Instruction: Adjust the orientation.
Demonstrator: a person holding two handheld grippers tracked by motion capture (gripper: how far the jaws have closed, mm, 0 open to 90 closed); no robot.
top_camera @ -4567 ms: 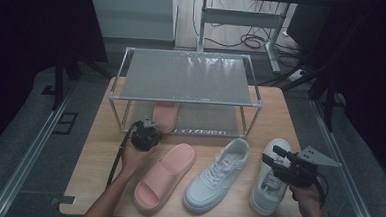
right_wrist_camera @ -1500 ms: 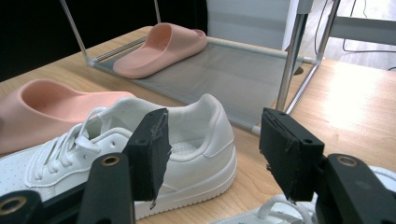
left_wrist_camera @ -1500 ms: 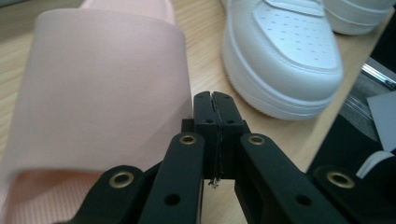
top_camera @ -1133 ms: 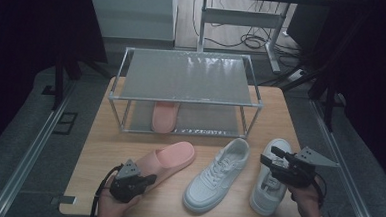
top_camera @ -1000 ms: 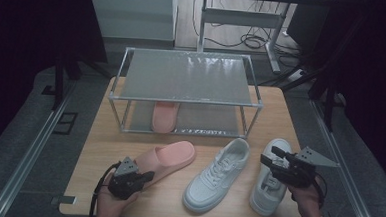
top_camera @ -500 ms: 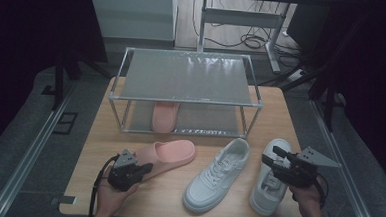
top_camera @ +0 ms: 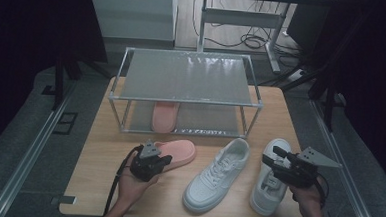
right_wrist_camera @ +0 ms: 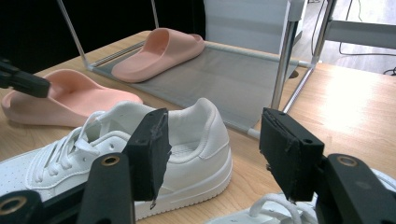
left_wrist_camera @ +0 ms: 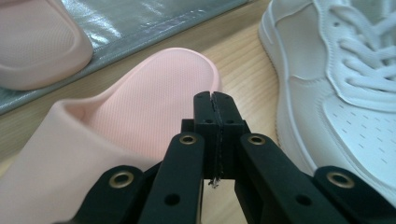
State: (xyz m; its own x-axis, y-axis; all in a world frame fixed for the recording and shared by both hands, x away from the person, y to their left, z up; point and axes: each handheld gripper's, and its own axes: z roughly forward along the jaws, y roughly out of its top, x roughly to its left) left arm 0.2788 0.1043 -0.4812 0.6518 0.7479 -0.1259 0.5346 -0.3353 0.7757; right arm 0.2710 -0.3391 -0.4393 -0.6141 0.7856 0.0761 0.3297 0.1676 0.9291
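The left gripper [left_wrist_camera: 215, 100], jaws pressed together on nothing, hovers over the heel end of the pink slipper [left_wrist_camera: 140, 116], which lies on the table [top_camera: 98, 153] just before the rack [top_camera: 187, 78]. The right gripper [right_wrist_camera: 212, 149] stands spread.

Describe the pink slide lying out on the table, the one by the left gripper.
The slide is a plain pink slipper, foam or rubber by its matte look, with a finely ribbed footbed, a rounded end and one broad strap. It lies sole-down on the wooden table, just in front of the rack, crosswise to it, left of a white sneaker and apart from it. The left gripper is above its footbed with jaws shut and nothing between them; whether they touch the slide is unclear.
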